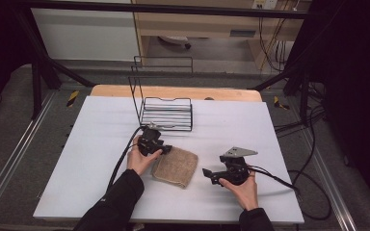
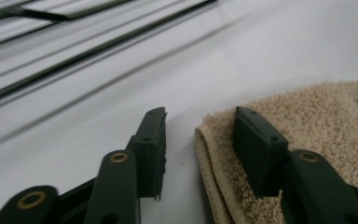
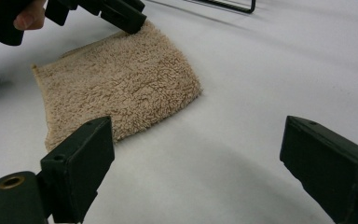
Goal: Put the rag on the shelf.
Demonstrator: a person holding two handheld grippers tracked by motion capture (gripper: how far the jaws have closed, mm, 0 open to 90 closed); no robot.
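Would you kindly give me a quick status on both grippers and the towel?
Left gripper open, jaws astride the folded beige towel's corner, not clamped. Right gripper open wide, short of the towel, nothing between jaws. Wire rack behind, not in the way.

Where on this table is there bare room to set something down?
Bare white tabletop lies left of the black wire rack, and right of it toward the far edge. It is crowded mid-front around the folded beige terry towel and both tools.

A folded tan towel (image 3: 116,86) lies beyond the right gripper (image 3: 196,154), whose jaws stand wide apart.
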